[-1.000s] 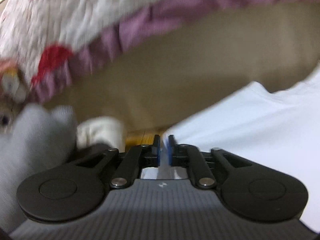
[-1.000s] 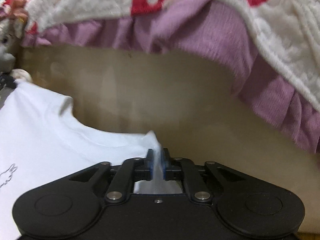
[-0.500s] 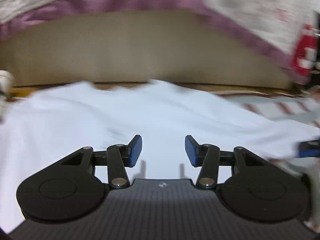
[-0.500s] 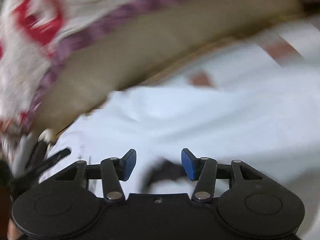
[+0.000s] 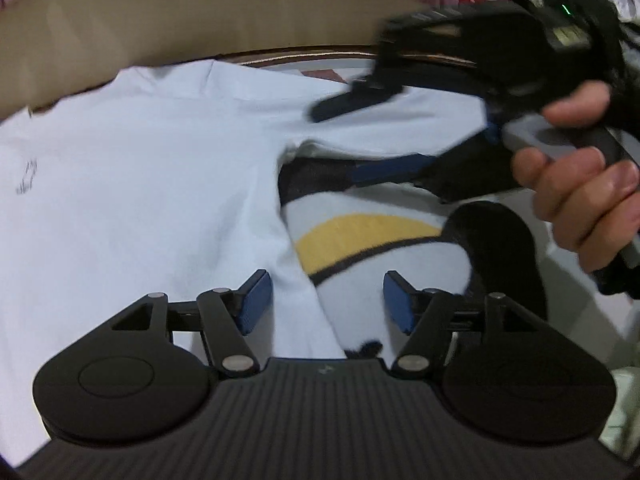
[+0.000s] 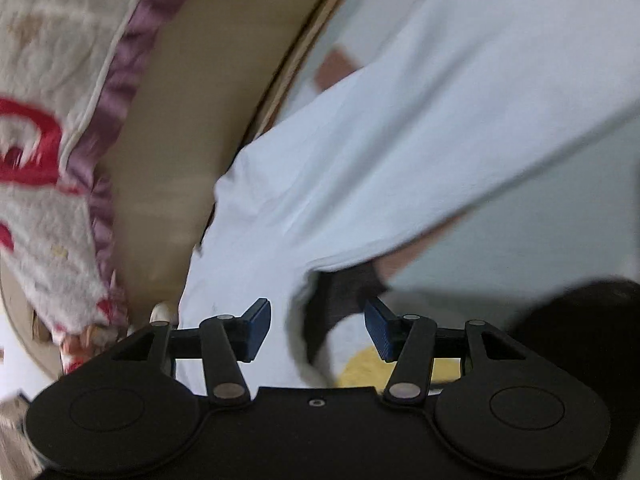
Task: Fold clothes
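The left gripper and right gripper have just been opening; both hang half open over the flat white cotton T-shirt, gripping nothing.

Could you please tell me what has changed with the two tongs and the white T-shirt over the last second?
Both tongs let go of the white T-shirt: the left tongs and right tongs, earlier pinching its edge, have just been opening, with nothing pressed between them. The views swung from the shirt's collar edge to its side edge over a penguin-patterned blanket. The shirt stays spread flat.
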